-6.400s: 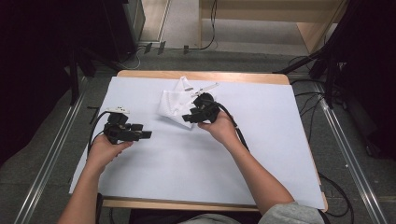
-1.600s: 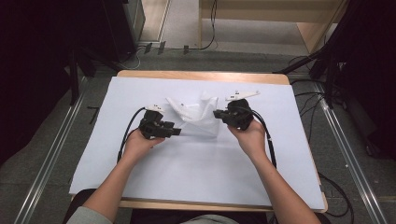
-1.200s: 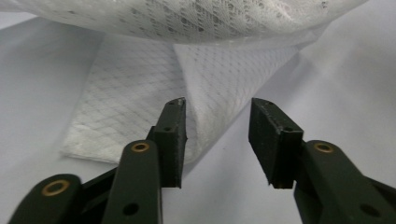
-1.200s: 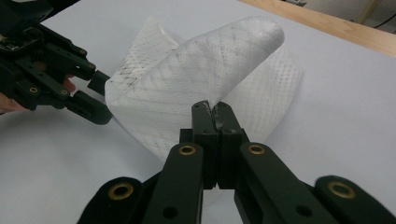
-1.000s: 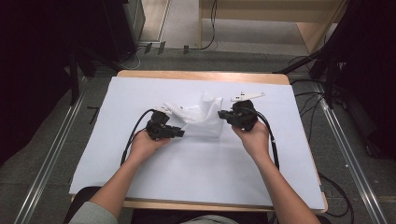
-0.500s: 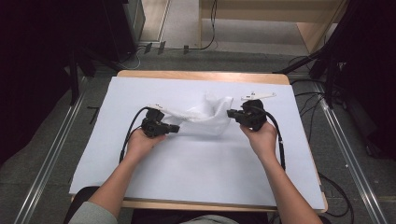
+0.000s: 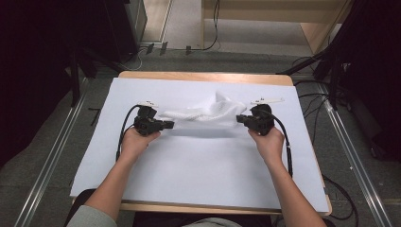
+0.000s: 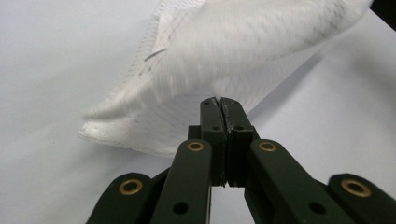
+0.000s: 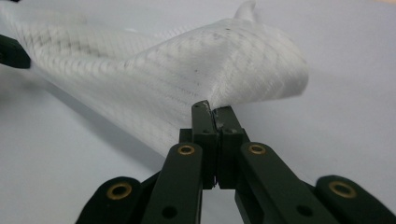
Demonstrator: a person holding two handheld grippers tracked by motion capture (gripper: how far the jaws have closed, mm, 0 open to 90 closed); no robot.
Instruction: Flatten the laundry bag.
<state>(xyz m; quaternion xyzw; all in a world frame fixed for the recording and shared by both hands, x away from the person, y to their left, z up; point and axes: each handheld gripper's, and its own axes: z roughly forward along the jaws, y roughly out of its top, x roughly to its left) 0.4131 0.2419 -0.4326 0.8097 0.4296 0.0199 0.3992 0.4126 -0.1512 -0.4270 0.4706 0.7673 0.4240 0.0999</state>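
Both tongs are clenched on one white cloth (image 7: 201,116): the left gripper (image 7: 163,126) pinches its left edge and the right gripper (image 7: 240,119) pinches its right edge. The left gripper's jaws have just been closing, and in the left gripper view they now press together on the cloth's (image 8: 219,51) edge, so both ends are caught. A short while ago the cloth lay bunched in a heap near the far side of the table, with the hands closer together. Now the hands are well apart and the cloth hangs stretched between them, lifted a bit off the white sheet (image 7: 198,175), with one corner poking up at the back. It looks like the person is pulling it flat so it can be spread out or folded. In the right gripper view the cloth (image 9: 187,60) curls over the shut jaws. Count: one cloth, two grippers, two hands, one white sheet, one wooden table (image 7: 203,75)
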